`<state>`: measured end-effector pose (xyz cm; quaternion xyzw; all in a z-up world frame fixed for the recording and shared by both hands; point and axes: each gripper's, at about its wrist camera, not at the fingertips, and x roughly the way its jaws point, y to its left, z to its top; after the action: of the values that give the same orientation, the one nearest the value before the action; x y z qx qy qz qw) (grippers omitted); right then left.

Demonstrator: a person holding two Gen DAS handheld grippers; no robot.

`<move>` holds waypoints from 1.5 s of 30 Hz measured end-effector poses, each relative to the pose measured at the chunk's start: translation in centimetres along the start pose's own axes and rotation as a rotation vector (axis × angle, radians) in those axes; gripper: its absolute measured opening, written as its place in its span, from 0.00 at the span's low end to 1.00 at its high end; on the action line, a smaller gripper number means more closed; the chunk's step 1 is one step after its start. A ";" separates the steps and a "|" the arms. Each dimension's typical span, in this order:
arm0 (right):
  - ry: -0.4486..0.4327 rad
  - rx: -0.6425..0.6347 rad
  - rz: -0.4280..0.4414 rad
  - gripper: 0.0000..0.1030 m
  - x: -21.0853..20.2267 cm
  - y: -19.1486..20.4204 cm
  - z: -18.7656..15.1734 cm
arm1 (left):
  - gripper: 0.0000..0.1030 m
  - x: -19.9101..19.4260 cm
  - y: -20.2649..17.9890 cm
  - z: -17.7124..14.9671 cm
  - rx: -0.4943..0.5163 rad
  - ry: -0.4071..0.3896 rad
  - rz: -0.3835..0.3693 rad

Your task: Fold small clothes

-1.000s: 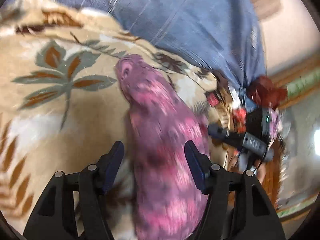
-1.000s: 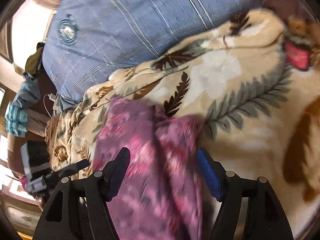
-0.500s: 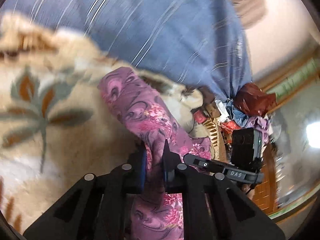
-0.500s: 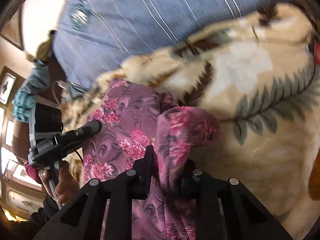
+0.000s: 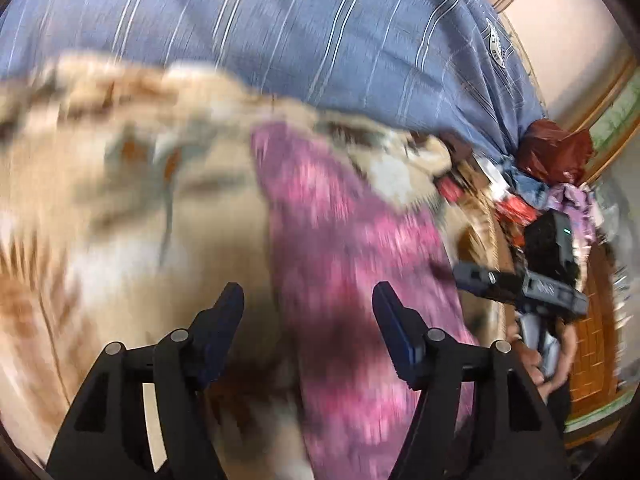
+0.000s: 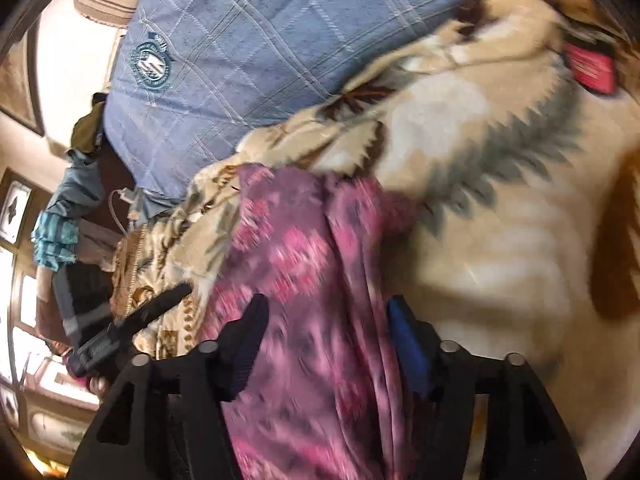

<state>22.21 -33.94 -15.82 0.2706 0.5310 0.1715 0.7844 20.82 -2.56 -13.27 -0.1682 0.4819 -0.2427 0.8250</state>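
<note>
Bedding fills most of both views: 1 beige blanket (image 5: pixel 100 240) printed with brown and grey-green leaves, and behind it 1 blue striped pillow (image 5: pixel 320 40) with 1 round crest near its corner.

Item 1: purple-pink floral garment (image 5: pixel 340 260), count 1. It lies on the beige blanket as a long narrow strip, its far end near the pillow's edge. The right wrist view shows 1 lengthwise fold down its middle. Both frames are motion-blurred, so the print cannot be read in detail.

Item 2: left gripper (image 5: pixel 308 316), count 1, 2 dark blue fingers. The jaws are opening and stand spread wide. The garment passes between them, nearer the right-hand finger; neither pad presses on it.

Item 3: right gripper (image 6: pixel 328 332), count 1, 2 fingers. The jaws are opening and stand spread wide. The garment fills the gap between them and hides part of the blue finger on the right side; whether the cloth brushes that finger cannot be told, but it is not pinched.

Item 4: each gripper appears at the edge of the other's view, held in 1 hand (image 5: pixel 540 364).

Background: 1 clutter pile of cloth (image 5: pixel 556 152) beyond the pillow, 1 red tag (image 6: pixel 590 66) on the blanket, framed pictures (image 6: pixel 14 210) on the wall.
</note>
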 end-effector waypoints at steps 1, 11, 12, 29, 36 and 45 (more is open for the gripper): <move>0.014 0.026 -0.010 0.66 0.0 -0.5 -1.0 | 0.64 0.0 0.7 -2.3 -0.033 0.023 -0.046; -0.005 0.110 0.032 0.64 -0.5 -1.2 -7.9 | 0.70 -0.6 2.5 -7.6 -0.218 -0.001 -0.239; -0.004 0.116 0.038 0.64 -0.4 -1.3 -8.0 | 0.70 -0.9 2.0 -7.6 -0.190 -0.013 -0.223; -0.007 0.074 -0.031 0.36 0.4 -1.0 -8.3 | 0.43 1.2 -0.2 -8.8 -0.084 0.027 -0.199; -0.037 0.016 0.068 0.23 0.1 2.0 -9.7 | 0.36 -4.0 0.0 -7.8 -0.063 -0.076 -0.201; -0.069 -0.129 0.155 0.22 2.7 11.7 -7.6 | 0.36 -11.5 2.9 -3.1 -0.069 -0.212 -0.113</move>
<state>16.40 -21.31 -12.90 0.2653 0.4689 0.2560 0.8026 13.94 6.22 -8.04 -0.2483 0.3898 -0.2530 0.8500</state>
